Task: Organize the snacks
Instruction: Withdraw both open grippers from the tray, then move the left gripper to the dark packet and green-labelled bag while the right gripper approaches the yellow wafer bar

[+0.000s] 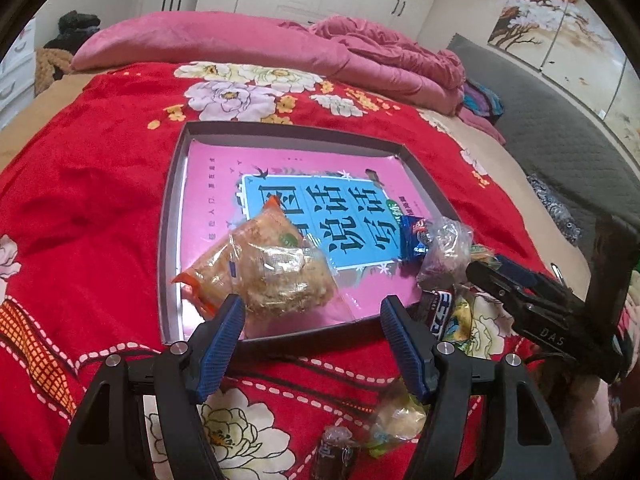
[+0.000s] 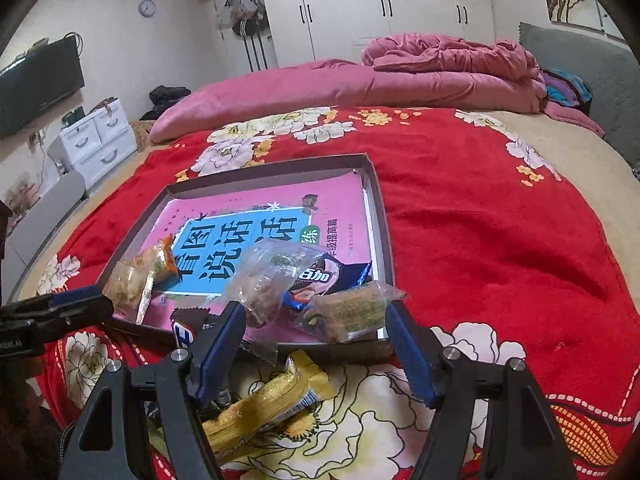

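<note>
A shallow grey box (image 1: 170,216) (image 2: 378,196) with a pink and blue book inside lies on the red floral blanket. In it lie an orange-edged cracker pack (image 1: 264,264) (image 2: 140,274), a blue wrapped snack (image 1: 414,238) (image 2: 332,278), a clear bag (image 1: 444,248) (image 2: 268,276) and a green-brown bar (image 2: 352,312). My left gripper (image 1: 312,320) is open and empty, just in front of the cracker pack. My right gripper (image 2: 312,322) is open and empty at the box's near edge, above a yellow snack pack (image 2: 268,408). It also shows in the left wrist view (image 1: 486,270).
Loose snacks lie on the blanket outside the box: a dark bar (image 1: 438,310) (image 2: 184,330), a clear pack (image 1: 396,416) and a brown one (image 1: 336,452). A pink duvet (image 1: 260,44) (image 2: 400,76) lies behind. A grey headboard (image 1: 560,144) stands to the right.
</note>
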